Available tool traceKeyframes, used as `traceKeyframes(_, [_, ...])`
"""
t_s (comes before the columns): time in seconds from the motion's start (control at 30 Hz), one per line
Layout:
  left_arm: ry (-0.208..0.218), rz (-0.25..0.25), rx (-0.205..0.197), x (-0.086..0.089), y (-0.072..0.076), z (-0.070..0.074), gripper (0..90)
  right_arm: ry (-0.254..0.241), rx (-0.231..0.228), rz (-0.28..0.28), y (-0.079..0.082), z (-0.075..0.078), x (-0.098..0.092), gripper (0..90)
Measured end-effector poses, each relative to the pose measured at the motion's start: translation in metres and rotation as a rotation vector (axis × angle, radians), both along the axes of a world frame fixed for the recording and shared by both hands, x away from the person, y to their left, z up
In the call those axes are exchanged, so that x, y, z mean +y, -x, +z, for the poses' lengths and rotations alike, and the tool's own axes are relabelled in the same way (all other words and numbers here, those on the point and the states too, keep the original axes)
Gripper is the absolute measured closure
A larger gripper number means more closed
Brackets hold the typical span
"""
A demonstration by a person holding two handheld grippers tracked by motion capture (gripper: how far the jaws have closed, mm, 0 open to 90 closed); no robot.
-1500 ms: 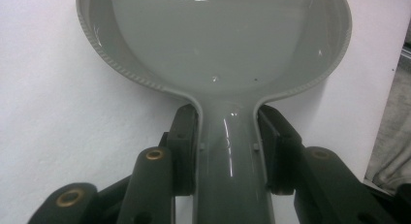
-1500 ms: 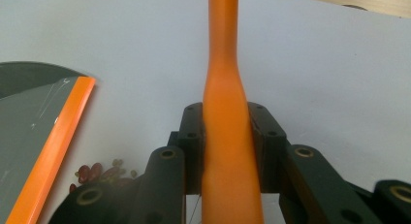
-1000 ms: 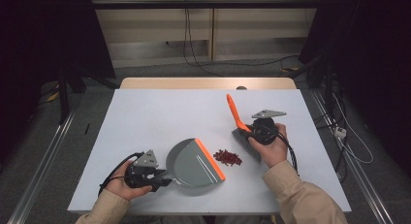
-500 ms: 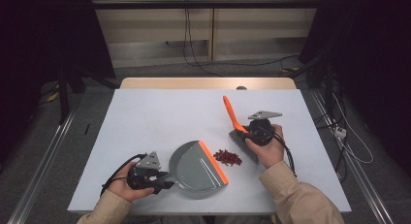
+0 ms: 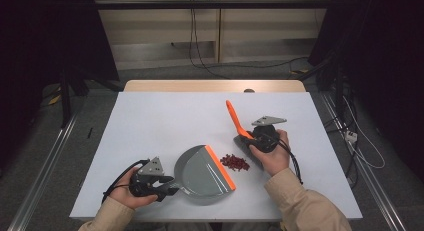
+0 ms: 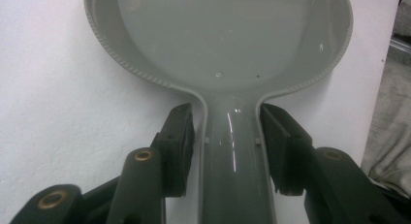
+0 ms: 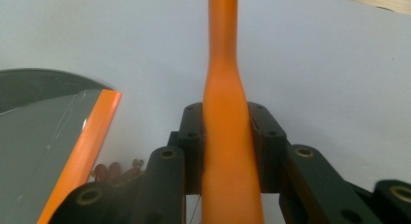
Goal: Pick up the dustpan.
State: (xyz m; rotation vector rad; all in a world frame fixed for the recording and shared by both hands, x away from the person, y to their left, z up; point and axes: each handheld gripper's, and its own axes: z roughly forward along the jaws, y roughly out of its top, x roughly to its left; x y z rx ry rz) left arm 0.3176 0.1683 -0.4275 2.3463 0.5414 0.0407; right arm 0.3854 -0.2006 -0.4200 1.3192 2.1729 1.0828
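Observation:
A grey dustpan (image 5: 200,176) with an orange lip (image 5: 220,166) lies on the white table (image 5: 165,121), near its front edge. My left gripper (image 5: 167,187) straddles the dustpan's handle (image 6: 232,175). Its jaws have just been opening, and the pads (image 6: 181,136) stand a little off the handle. A small pile of red bits (image 5: 235,162) lies just right of the orange lip. My right gripper (image 5: 252,138) is shut on the orange brush handle (image 5: 233,117), which slants up and away. The brush head sits under the hand, right of the pile.
The table's far half is bare white surface. Cables trail from both grippers toward the person's sleeves (image 5: 305,206). Beyond the table are a wooden edge (image 5: 215,85), floor cables and dark stands at both sides.
The right hand and the brush have shifted slightly left, toward the red pile. The left hand and the dustpan have stayed where they were.

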Motion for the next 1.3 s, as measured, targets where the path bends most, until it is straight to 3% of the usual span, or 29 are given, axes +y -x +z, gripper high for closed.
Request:
traceKeyframes(0.13, [-0.033, 0.008, -0.007, 0.000, 0.001, 0.002, 59.2, 0.035, -0.020, 0.012, 0.005, 0.000, 0.010, 71.1])
traceKeyframes(0.27, [-0.028, 0.000, -0.006, -0.002, 0.002, 0.002, 62.3, 0.079, -0.038, 0.033, 0.010, 0.000, 0.019, 71.1])
traceKeyframes(0.37, [-0.057, -0.015, -0.002, -0.002, 0.002, 0.004, 62.7, 0.084, -0.043, 0.036, 0.011, 0.000, 0.022, 71.1])
traceKeyframes(1.3, [-0.049, -0.026, 0.003, -0.012, 0.001, 0.005, 63.0, 0.075, -0.050, 0.034, 0.023, -0.002, 0.042, 70.9])
